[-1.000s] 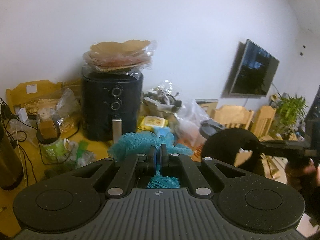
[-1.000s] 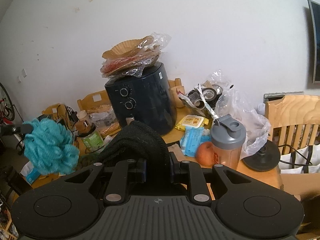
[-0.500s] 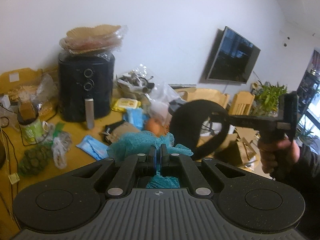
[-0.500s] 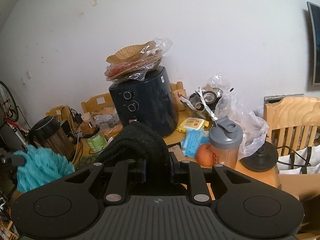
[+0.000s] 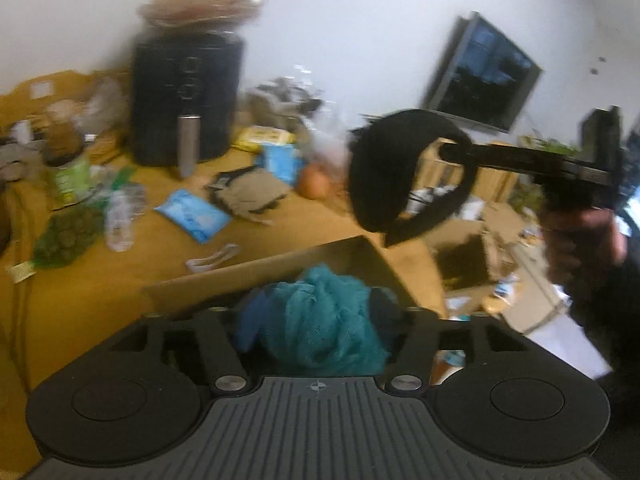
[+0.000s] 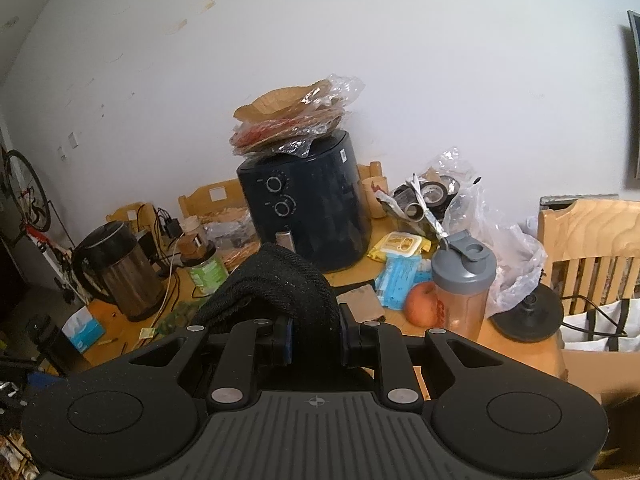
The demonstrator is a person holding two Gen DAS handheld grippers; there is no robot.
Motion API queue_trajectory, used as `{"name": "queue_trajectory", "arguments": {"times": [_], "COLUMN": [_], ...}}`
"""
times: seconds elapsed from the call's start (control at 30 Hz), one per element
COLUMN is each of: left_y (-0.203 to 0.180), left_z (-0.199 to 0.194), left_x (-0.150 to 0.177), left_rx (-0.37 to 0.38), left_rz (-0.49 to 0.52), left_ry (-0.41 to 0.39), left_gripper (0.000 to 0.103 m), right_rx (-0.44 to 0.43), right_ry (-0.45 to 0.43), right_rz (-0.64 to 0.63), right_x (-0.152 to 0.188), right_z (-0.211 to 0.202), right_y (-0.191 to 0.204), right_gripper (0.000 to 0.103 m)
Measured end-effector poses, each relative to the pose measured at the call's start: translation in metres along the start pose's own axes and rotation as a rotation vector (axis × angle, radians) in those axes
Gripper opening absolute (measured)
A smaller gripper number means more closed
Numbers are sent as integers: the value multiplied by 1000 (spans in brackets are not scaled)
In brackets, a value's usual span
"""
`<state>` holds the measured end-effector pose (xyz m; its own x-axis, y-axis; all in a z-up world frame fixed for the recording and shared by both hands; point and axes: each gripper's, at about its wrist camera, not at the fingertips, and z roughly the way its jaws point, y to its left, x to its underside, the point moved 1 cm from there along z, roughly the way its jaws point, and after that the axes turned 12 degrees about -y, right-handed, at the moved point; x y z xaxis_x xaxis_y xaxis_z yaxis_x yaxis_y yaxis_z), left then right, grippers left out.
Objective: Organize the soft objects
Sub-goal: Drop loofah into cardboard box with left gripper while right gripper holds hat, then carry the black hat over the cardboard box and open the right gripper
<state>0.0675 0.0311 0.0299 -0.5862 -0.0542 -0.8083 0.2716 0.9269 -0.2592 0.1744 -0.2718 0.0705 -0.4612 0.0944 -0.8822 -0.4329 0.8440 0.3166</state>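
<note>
Left gripper (image 5: 320, 316) opening over cardboard box (image 5: 356, 256), teal pouf (image 5: 320, 328) between jaws.
Risk: mesh snags a pad; right gripper (image 6: 316, 340) clamps black knit band (image 6: 280, 284).

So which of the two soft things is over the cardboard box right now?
The teal mesh pouf, between the opening left tongs, sits over the cardboard box. The black knit band hangs off to the side in the right tongs.
</note>
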Motion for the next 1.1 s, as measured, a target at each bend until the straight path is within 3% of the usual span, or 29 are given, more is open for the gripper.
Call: {"name": "queue_trajectory", "arguments": {"times": [0.17, 0.37, 0.77, 1.1], "left_y": [10, 18, 22, 25], "left_z": [-3, -7, -19, -25], "left_x": [5, 7, 12, 13], "left_rx": [-129, -206, -255, -276], "left_rz": [-21, -74, -109, -121], "left_ry": [-17, -22, -49, -58], "left_gripper": [61, 61, 61, 61], "right_rx": [-20, -40, -158, -147], "right_ry": [11, 13, 40, 61], "right_rz": [-3, -3, 9, -31], "right_x": [3, 2, -4, -2], "right_z": [-4, -6, -5, -1], "right_y": [5, 11, 26, 34], "right_gripper": [24, 24, 24, 24]}}
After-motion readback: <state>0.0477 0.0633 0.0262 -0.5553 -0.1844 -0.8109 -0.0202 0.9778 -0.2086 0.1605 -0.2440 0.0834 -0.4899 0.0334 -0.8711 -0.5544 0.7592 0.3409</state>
